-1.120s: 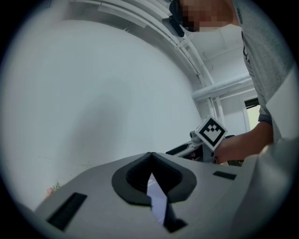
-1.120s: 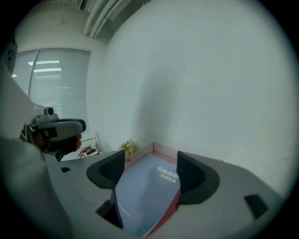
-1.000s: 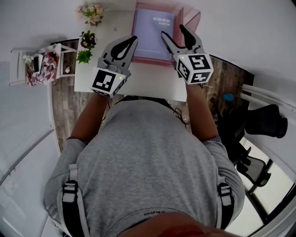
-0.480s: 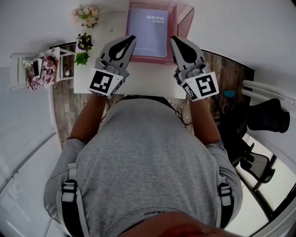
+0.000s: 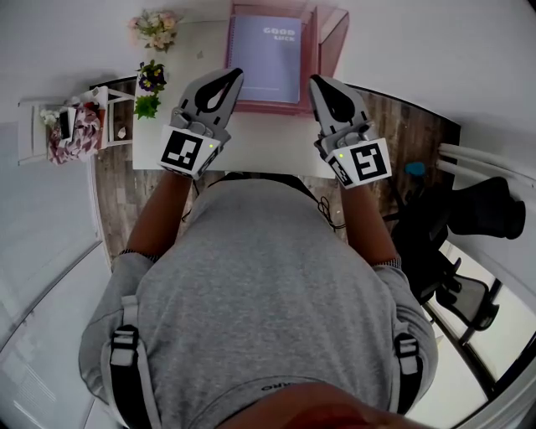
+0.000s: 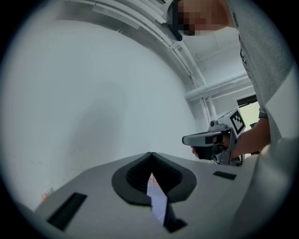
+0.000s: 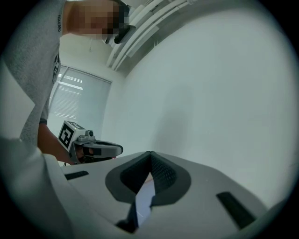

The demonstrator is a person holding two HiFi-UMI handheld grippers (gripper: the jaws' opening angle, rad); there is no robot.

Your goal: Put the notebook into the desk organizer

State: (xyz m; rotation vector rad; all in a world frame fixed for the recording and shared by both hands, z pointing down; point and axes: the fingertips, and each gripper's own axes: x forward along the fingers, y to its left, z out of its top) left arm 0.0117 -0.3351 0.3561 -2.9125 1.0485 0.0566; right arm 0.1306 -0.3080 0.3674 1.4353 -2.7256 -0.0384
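A lavender notebook (image 5: 266,59) with "GOOD LUCK" on its cover lies flat inside the pink desk organizer (image 5: 332,38) at the far edge of the white desk (image 5: 260,147). My left gripper (image 5: 234,74) hovers just short of the notebook's near left corner, jaws shut and empty. My right gripper (image 5: 316,81) is near the organizer's near right corner, also shut with nothing between its pads. In the left gripper view the closed jaws (image 6: 150,154) point at a bare white wall, with the right gripper (image 6: 187,139) beside them. The right gripper view shows its own shut jaws (image 7: 150,153) and the left gripper (image 7: 119,149).
Two small flower pots (image 5: 153,84) (image 5: 159,25) stand on the desk's left end. A low white shelf (image 5: 75,117) with clutter sits further left. A black office chair (image 5: 477,219) and a blue object (image 5: 413,177) are on the wooden floor at the right.
The right gripper's jaws have closed from wide open. Both grippers have drawn back a little from the notebook toward the person. The notebook stays in the organizer.
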